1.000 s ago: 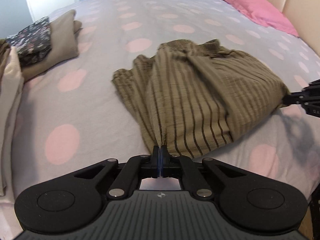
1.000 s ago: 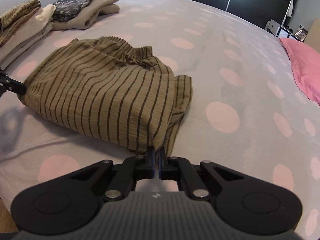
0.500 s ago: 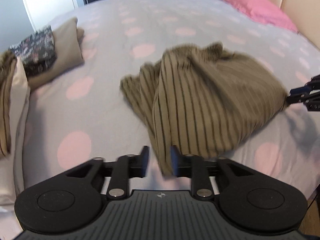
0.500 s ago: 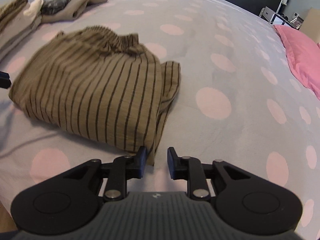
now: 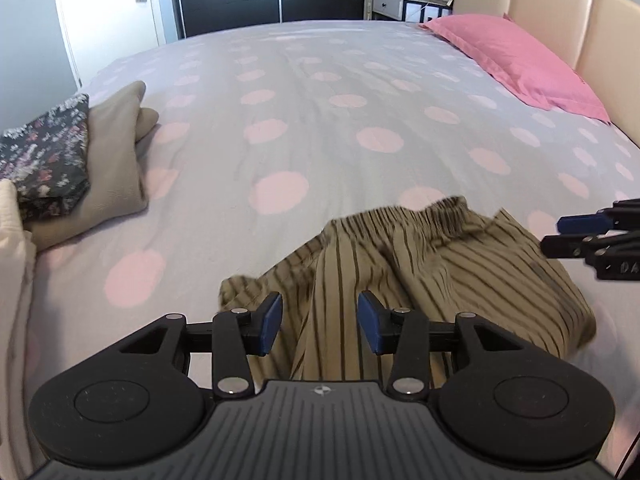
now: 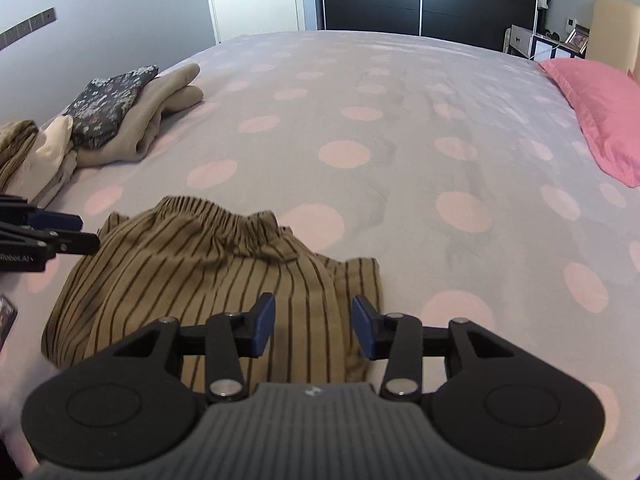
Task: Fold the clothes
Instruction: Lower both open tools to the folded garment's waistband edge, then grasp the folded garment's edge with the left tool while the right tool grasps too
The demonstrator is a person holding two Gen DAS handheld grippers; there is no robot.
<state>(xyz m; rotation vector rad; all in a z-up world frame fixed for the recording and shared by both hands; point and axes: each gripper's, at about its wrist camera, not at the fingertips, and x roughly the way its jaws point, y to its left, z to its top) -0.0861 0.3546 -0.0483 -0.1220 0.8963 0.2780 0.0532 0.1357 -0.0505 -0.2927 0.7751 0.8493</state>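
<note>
On the near part of the bed (image 5: 328, 80), a grey cover dotted with pink, lies the striped garment (image 6: 192, 264): olive-brown cloth with thin dark lines, doubled over into a loose, rumpled packet, its gathered elastic band turned toward the far side; one narrow flap sticks out past the main fold on the side of the right claw (image 6: 313, 326). Both claws hang just above the near edge of the cloth; the left claw (image 5: 319, 324) has its jaws opening with the fabric showing beneath the gap but neither blue pad pressing on it; the right claw likewise is opening, its pads clear of the cloth, so nothing is gripped by either.

By the look of it the garment is light, thin and wholly limp; it will sag and slide on itself, and the layers may part if only the top one is pinched; the ruffled band is thicker and should give a firmer hold. A sound grip, I judge, would be at two corners of the same edge, taking all layers together, with the stray flap tucked in first.

Well apart at the bed's edge sits the stack of folded clothes (image 6: 120, 116), beige and cream with a dark floral piece on top; the pink pillow (image 5: 516, 60) lies far off near the headboard.
</note>
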